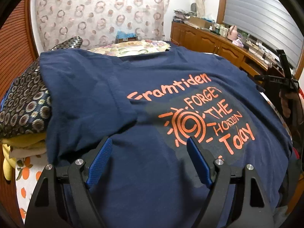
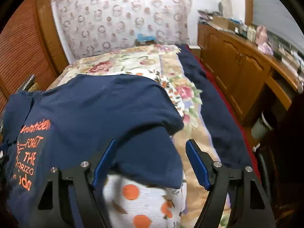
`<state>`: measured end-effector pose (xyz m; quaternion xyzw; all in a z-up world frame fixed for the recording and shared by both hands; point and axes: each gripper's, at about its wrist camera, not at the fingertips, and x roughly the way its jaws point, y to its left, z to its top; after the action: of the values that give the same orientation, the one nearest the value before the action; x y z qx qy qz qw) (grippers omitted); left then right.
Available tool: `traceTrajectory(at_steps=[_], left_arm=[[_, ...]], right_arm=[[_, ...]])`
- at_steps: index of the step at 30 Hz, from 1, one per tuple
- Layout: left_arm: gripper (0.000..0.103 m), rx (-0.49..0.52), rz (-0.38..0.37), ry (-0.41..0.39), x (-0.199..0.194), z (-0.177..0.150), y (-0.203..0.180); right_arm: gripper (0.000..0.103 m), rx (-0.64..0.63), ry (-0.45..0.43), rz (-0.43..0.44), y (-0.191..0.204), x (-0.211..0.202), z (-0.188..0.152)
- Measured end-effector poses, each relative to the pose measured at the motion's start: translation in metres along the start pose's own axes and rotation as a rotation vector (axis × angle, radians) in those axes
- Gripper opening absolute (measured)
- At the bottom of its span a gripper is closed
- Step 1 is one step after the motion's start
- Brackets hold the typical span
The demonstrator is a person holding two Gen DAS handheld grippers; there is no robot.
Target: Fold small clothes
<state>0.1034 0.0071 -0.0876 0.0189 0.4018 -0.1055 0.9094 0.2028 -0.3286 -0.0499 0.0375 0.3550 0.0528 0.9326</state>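
A navy T-shirt (image 1: pixel 152 98) with orange print lies spread on the bed, its left sleeve folded in over the chest. My left gripper (image 1: pixel 149 144) is open and empty just above the shirt's lower middle. The right gripper shows at the right edge of the left wrist view (image 1: pixel 285 77). In the right wrist view the shirt (image 2: pixel 106 114) fills the left half, its right sleeve lying out flat. My right gripper (image 2: pixel 152 146) is open and empty over the shirt's right side edge.
A floral bedspread (image 2: pixel 133 60) covers the bed, with an orange-dotted sheet (image 2: pixel 136 193) near me. A patterned dark cushion (image 1: pixel 24 102) on folded cloth sits left of the shirt. A wooden cabinet (image 2: pixel 237 72) with clutter runs along the right. A padded headboard (image 1: pixel 98 13) stands behind.
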Motion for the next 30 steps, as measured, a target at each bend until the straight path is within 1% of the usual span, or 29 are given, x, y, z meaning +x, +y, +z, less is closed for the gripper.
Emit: traceTrajectory(at_steps=[3,6,7,12,13,14,15,16,18,19,20,23,26,30], left_arm=[[0.081,0.01,-0.011,0.016,0.005,0.002,-0.005],[0.081,0.015,-0.016,0.041,0.012,0.001,-0.006],[0.081,0.018,-0.015,0.05,0.014,0.001,-0.007],[0.081,0.027,-0.008,0.069,0.021,-0.002,-0.009],[0.081,0.033,-0.003,0.07,0.021,-0.002,-0.01],[0.081,0.039,0.002,0.071,0.021,-0.002,-0.011],[0.082,0.048,0.008,0.074,0.022,-0.003,-0.013],[0.087,0.058,0.008,0.078,0.023,-0.003,-0.014],[0.088,0.069,0.006,0.083,0.024,-0.002,-0.016],[0.088,0.067,0.005,0.083,0.025,-0.002,-0.016],[0.089,0.065,0.003,0.084,0.024,-0.002,-0.015],[0.091,0.064,0.009,0.086,0.024,-0.002,-0.014],[0.091,0.063,0.011,0.085,0.025,-0.001,-0.013],[0.091,0.062,0.011,0.084,0.024,-0.003,-0.015]], right_arm=[[0.075,0.046,0.034,0.015,0.0,0.002,0.002],[0.067,0.07,0.07,0.04,0.002,0.001,0.001],[0.063,0.074,0.078,0.048,0.003,0.002,0.002],[0.052,0.08,0.085,0.079,0.012,-0.006,0.0],[0.046,0.079,0.085,0.091,0.012,-0.006,0.001],[0.037,0.071,0.082,0.099,0.014,-0.008,0.0],[0.034,0.054,0.078,0.105,0.017,-0.011,0.0],[0.031,0.032,0.074,0.09,0.017,-0.012,0.0],[0.019,-0.011,0.066,0.036,0.022,-0.019,0.0],[0.009,-0.027,0.062,0.009,0.024,-0.021,0.001],[0.008,-0.039,0.056,-0.006,0.026,-0.024,0.0],[0.004,-0.055,0.026,-0.005,0.033,-0.035,-0.002],[0.004,-0.083,-0.035,-0.013,0.037,-0.051,0.0],[0.004,-0.137,-0.124,-0.002,0.062,-0.078,0.003]])
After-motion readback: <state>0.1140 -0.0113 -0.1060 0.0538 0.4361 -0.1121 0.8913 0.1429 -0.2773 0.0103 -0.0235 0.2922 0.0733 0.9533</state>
